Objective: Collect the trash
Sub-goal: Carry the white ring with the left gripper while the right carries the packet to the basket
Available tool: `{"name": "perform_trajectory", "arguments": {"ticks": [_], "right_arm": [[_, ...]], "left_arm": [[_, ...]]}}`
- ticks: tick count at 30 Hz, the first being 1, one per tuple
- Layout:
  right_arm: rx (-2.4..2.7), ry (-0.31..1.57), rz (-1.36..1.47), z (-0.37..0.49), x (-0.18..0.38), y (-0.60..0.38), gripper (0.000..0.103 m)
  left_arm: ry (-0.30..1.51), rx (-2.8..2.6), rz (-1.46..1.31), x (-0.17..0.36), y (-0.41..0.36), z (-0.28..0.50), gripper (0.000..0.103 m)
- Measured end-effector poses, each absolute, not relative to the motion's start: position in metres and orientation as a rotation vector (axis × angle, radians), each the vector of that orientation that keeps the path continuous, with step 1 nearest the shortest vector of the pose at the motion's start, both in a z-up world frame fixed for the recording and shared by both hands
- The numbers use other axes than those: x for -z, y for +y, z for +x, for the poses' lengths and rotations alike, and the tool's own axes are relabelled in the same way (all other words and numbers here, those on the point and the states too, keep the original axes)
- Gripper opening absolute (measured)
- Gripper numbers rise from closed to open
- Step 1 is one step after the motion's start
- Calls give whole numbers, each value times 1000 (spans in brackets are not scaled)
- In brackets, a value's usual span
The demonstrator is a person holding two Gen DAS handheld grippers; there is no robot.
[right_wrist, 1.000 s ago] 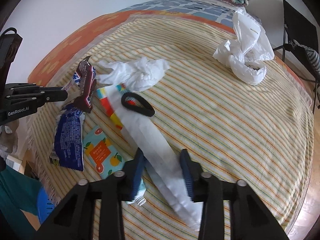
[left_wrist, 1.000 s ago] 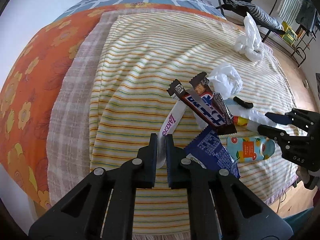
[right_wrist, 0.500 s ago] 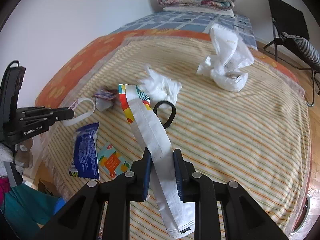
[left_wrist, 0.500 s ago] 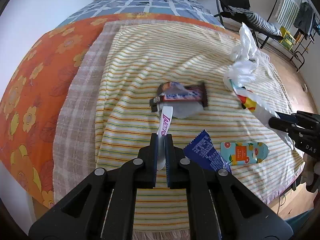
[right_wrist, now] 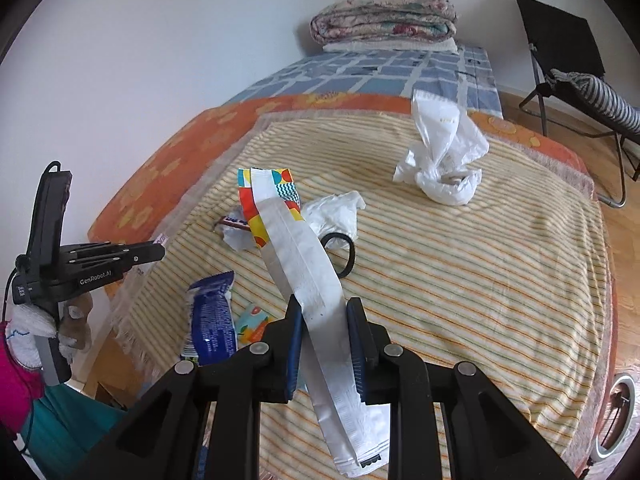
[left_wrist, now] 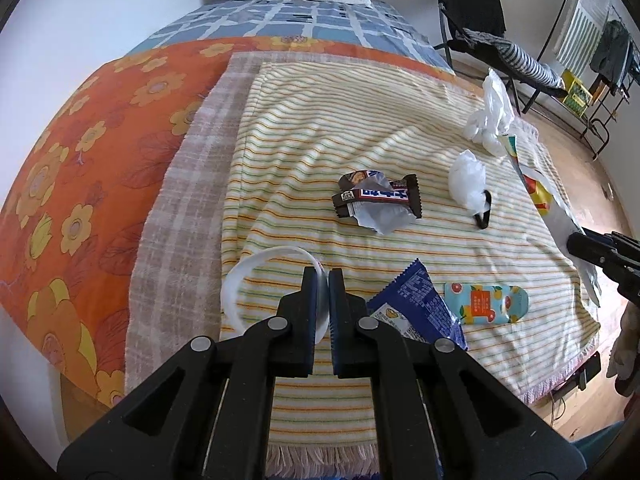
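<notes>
My left gripper [left_wrist: 323,276] is shut on a thin white band [left_wrist: 256,268] that loops out to its left, above the striped towel [left_wrist: 320,140]. Over the bed, my right gripper [right_wrist: 324,308] is shut on a long white wrapper [right_wrist: 296,248] with a colourful printed end, held up off the towel. On the towel lie a brown chocolate bar wrapper [left_wrist: 376,200], a blue wrapper [left_wrist: 420,308], a citrus-print packet [left_wrist: 486,304], a crumpled white plastic piece [left_wrist: 466,180] and a black hair tie [left_wrist: 482,216].
A knotted white plastic bag [right_wrist: 440,160] sits at the far side of the towel. Folded blankets [right_wrist: 384,16] lie at the head of the bed. A black folding chair [right_wrist: 560,48] stands on the wooden floor to the right. A gloved hand [right_wrist: 72,328] holds the left gripper.
Both grippers have risen. The chocolate wrappers dropped off the white band onto the towel and the band now curls left. The right jaws closed on the long wrapper and lifted it.
</notes>
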State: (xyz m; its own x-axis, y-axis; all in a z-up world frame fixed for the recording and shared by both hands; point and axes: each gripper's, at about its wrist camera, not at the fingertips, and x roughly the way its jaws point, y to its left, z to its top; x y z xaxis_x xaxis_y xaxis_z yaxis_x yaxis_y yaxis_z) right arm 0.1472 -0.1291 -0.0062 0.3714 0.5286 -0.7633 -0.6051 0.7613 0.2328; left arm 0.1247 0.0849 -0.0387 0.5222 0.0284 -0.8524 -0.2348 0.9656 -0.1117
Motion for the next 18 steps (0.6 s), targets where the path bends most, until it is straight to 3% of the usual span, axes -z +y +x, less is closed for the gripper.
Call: {"name": "perform_trajectory", "arguments": {"ticks": [18], "right_arm": [[-745,889,-125,84,-16,-133,21]], "left_arm": [[952,-80,-234,8,69,65,3]]}}
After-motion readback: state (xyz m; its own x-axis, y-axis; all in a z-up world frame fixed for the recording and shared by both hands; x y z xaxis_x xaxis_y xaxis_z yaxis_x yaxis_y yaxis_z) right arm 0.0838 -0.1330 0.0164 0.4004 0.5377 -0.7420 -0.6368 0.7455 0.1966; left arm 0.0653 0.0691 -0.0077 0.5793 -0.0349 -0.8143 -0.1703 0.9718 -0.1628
